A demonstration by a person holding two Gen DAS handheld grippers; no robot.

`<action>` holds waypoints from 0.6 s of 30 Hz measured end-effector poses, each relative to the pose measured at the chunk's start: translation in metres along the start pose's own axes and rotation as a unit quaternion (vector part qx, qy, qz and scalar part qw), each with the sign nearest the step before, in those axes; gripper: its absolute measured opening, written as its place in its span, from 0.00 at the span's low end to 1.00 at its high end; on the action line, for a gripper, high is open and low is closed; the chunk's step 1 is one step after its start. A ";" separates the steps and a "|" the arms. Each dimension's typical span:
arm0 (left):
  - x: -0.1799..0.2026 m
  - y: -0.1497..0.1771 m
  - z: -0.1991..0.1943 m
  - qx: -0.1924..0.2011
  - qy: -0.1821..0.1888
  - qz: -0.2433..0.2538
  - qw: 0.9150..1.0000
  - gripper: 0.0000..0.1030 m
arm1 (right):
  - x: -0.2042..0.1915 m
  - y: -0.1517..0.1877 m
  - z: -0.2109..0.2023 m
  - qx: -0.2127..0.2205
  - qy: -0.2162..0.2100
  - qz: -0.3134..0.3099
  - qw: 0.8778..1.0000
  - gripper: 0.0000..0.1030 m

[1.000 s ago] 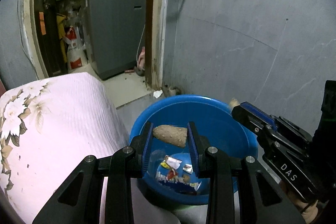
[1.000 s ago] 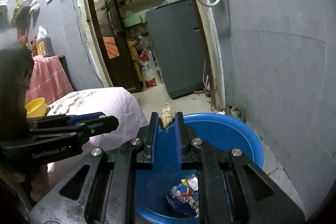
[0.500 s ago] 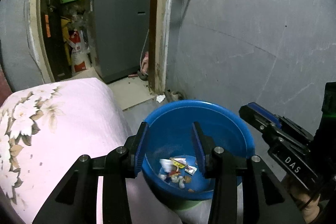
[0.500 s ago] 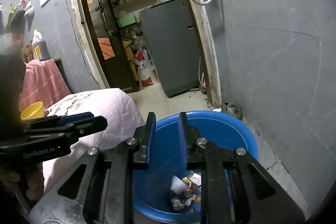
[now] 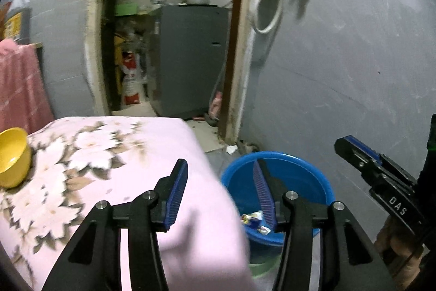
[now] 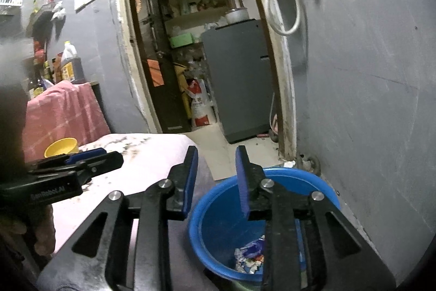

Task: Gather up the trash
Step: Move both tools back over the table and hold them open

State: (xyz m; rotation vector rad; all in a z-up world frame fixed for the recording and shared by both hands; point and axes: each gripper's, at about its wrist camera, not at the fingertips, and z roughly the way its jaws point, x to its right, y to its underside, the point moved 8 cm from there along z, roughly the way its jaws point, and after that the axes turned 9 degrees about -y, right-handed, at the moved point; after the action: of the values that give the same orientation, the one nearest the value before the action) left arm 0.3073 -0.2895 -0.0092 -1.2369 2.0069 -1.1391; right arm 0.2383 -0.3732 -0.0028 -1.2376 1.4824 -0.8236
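Both lumps I was pinching a second ago are gone from the jaws. My left gripper [image 5: 219,183] and right gripper [image 6: 216,176] are opening now, nothing between the pads, and both views show more of the room. Down in the blue bucket [image 6: 325,188] sits the trash [image 6: 250,257]: crumpled wrappers, blue and white (some yellow), beside the pink floral cover [image 5: 90,162].

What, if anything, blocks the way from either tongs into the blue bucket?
Nothing visible. The bucket stands open-topped beside the pink cloth, with only wrappers at its bottom. Both the left tongs and right tongs are empty, jaws opening, above its rim.
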 end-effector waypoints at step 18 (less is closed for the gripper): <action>-0.063 0.030 -0.079 0.027 -0.056 -0.062 0.996 0.57 | -0.071 0.016 -0.023 -0.002 -0.023 -0.004 1.000 0.73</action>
State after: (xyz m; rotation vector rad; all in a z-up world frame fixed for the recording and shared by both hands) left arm 0.2617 -0.1956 0.0053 -1.3824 1.8286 -1.1466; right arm 0.2100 -0.3031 0.0075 -1.2583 1.4433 -0.7942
